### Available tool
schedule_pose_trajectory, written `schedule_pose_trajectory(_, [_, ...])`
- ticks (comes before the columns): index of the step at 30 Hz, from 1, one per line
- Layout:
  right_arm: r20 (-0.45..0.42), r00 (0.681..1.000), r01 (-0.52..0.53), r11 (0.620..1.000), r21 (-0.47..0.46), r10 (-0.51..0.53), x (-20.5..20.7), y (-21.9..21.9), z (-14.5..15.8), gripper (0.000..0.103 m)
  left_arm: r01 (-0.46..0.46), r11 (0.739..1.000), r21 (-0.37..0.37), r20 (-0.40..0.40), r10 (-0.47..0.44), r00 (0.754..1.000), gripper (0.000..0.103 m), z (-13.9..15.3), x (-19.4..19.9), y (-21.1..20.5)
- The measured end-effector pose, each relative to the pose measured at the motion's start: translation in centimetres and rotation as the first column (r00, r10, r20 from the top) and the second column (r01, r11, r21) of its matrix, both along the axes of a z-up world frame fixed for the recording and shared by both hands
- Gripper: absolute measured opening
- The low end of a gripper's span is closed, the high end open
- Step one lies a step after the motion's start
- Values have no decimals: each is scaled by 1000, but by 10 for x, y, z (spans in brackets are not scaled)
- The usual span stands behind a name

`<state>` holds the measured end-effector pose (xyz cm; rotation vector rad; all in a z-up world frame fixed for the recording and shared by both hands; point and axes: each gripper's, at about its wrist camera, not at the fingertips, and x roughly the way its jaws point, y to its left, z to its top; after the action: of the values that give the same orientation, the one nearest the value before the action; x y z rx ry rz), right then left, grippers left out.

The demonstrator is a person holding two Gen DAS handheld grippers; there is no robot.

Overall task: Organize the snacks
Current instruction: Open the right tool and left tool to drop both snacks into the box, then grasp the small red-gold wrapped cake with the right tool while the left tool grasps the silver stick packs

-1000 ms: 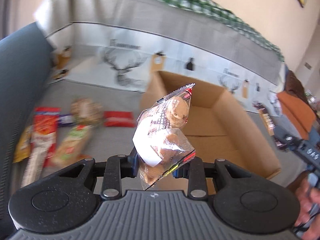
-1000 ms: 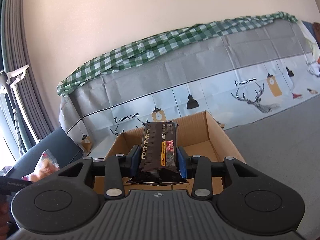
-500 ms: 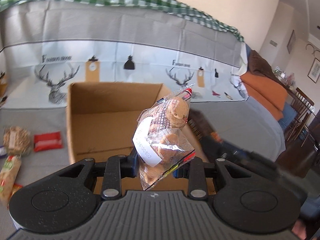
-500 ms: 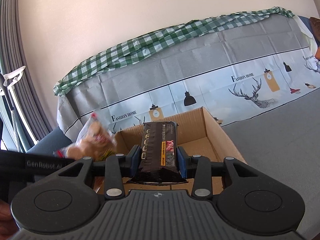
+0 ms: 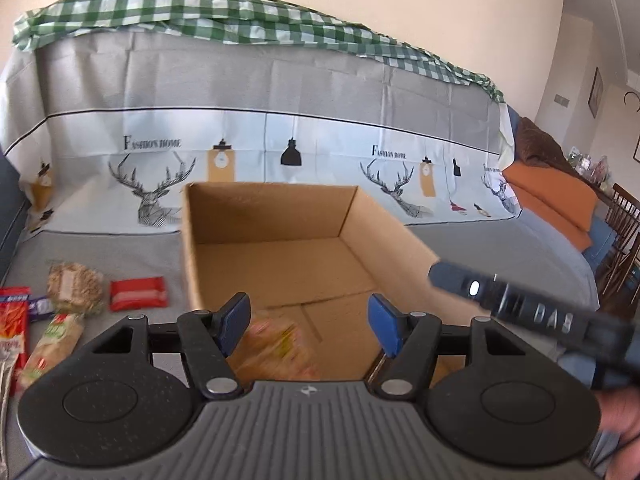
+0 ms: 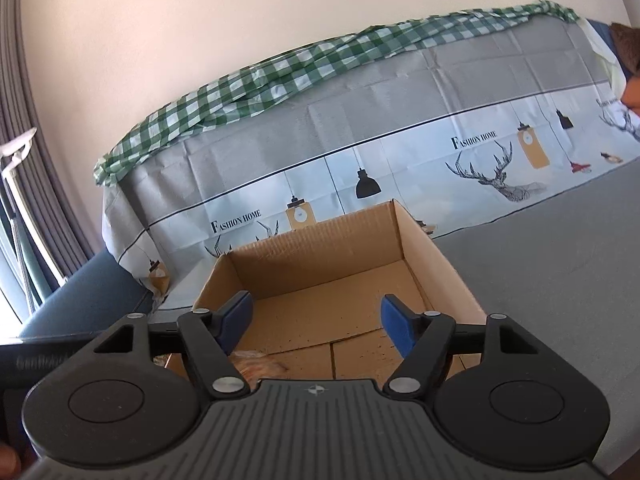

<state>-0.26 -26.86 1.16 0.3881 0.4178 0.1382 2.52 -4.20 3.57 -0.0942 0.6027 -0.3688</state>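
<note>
An open cardboard box (image 5: 276, 220) stands on the grey cover; it also shows in the right wrist view (image 6: 320, 248). My left gripper (image 5: 308, 322) is open over the box's near end. A clear bag of biscuits (image 5: 276, 344), blurred, lies or falls just below it inside the box; it also shows in the right wrist view (image 6: 256, 366). My right gripper (image 6: 316, 322) is open and empty over the box; its body (image 5: 520, 312) crosses the right of the left wrist view. The dark snack bar is out of sight.
Several snack packs lie left of the box: a red packet (image 5: 138, 294), an oat-coloured round bag (image 5: 74, 286), a green-labelled bag (image 5: 52, 344) and a long red pack (image 5: 14, 328). A printed sofa back (image 5: 280, 128) rises behind. A blue armrest (image 6: 92, 300) is left.
Both grippers have opened. The biscuit bag has left the left gripper and dropped into the box. The dark bar has left the right gripper and is no longer visible.
</note>
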Motion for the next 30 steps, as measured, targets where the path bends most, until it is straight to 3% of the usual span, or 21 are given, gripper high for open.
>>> schedule_pose_trajectory(4, [-4,1000,-2,1000,-22,2,1,4,1,75,-6,1000,-1,-29,6,1000,58,-7,-8,29])
schedule_pose_trajectory(6, [-5,1000,1,1000,-24,-1,0,4,2,75,-28,1000,-4,-58,28,998,43,-10,-9,47])
schedule_pose_trajectory(11, [-2,1000,7,1000,-24,-7,-1,4,1,75,-125,992,30,-69,127,990,19,-14,-13,103])
schedule_pose_trajectory(14, [-8,1000,4,999,-39,-4,0,6,0,74,-178,981,82,-79,185,980,17,-20,-10,143])
schedule_pose_trajectory(17, [-12,1000,-1,997,-72,1,1,13,1,63,-249,957,147,-86,263,961,17,-32,-3,181])
schedule_pose_trajectory(19, [-17,1000,-16,995,-98,14,3,19,1,49,-322,946,47,-156,325,933,17,-38,5,211])
schedule_pose_trajectory(22, [-18,999,-34,989,-146,32,3,29,1,41,-409,912,-17,-206,397,894,17,-43,11,234])
schedule_pose_trajectory(26, [-15,998,-55,973,-223,53,1,44,3,41,-472,881,-29,-236,453,859,17,-43,12,245])
schedule_pose_trajectory(28, [-13,998,-64,961,-268,63,0,52,5,41,-498,867,11,-248,484,839,17,-44,13,244])
schedule_pose_trajectory(30, [-7,997,-74,953,-293,75,-2,60,7,41,-524,848,79,-288,523,802,17,-47,18,244])
